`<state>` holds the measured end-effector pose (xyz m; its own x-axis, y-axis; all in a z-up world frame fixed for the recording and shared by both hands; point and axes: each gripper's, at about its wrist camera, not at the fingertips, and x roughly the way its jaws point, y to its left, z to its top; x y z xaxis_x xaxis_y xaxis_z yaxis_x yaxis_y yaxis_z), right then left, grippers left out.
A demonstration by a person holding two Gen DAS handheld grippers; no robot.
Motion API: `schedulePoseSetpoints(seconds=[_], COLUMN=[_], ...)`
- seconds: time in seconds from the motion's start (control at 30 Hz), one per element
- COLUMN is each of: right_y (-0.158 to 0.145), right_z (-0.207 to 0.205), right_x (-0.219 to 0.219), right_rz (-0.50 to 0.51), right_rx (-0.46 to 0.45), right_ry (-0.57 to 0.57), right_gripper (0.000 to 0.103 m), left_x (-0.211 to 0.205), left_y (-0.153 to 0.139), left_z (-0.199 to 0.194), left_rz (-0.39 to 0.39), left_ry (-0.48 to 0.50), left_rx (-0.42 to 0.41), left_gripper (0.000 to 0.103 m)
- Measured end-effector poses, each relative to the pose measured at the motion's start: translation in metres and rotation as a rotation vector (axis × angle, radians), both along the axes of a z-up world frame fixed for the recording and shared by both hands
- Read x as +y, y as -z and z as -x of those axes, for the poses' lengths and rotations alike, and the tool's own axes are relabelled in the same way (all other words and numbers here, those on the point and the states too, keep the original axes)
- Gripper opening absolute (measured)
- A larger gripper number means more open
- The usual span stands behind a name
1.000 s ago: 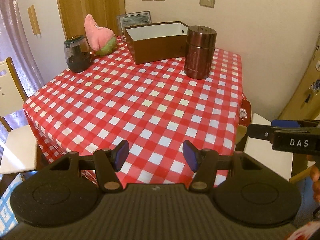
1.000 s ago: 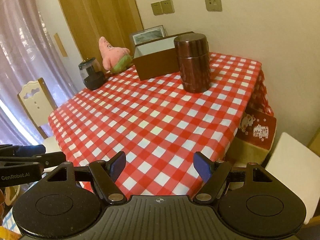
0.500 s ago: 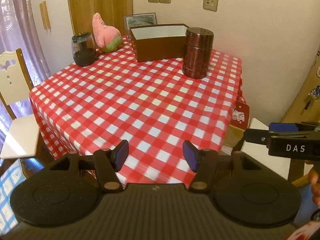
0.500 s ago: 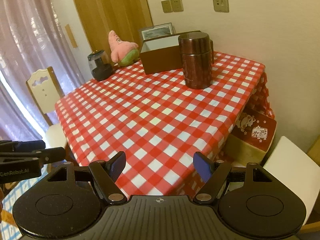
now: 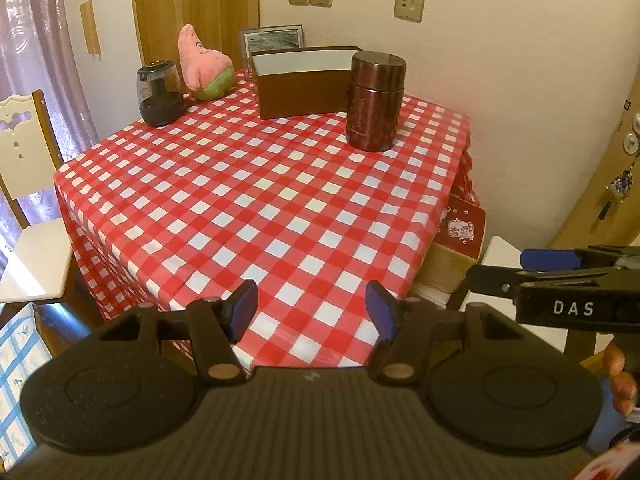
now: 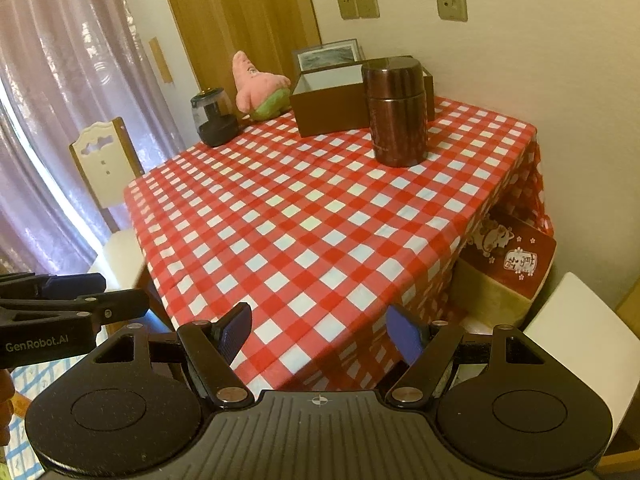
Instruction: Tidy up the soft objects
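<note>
In the upper left of both views, the pink plush toy (image 5: 204, 66) leans at the far corner of the counter (image 5: 256, 184), between the dark jar (image 5: 159, 94) and the open brown box (image 5: 300, 80), which appears empty. A brown metal canister (image 5: 376, 100) stands just right of the box. At the bottom of each frame, the left hand-held gripper (image 5: 312, 312) and the right hand-held gripper (image 6: 320, 330) hover at the near counter edge, well apart from the toy, jaws apart and holding nothing. Risks, as judged: a long reach across the cloth may clip the canister or jar; a shallow pinch on the soft toy may slip; the toy may catch on the box wall when lowered.
</note>
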<state>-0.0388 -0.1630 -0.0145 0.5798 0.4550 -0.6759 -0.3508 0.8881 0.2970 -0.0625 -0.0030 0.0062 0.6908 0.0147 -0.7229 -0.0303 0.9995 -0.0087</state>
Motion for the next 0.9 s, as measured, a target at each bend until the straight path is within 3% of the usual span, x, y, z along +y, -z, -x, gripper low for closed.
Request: schedulePoseSetpoints(seconds=[0.9], right_y=[-0.005], right_z=[0.005], right_x=[-0.01], right_rz=[-0.013], right_rx=[-0.005], right_ry=[0.013], right_gripper=[0.074], left_x=[-0.016], left_y=[-0.002], left_z=[0.003], left_rz=[-0.008], left_ry=[0.024], left_rx=[-0.008], left_gripper=[0.057])
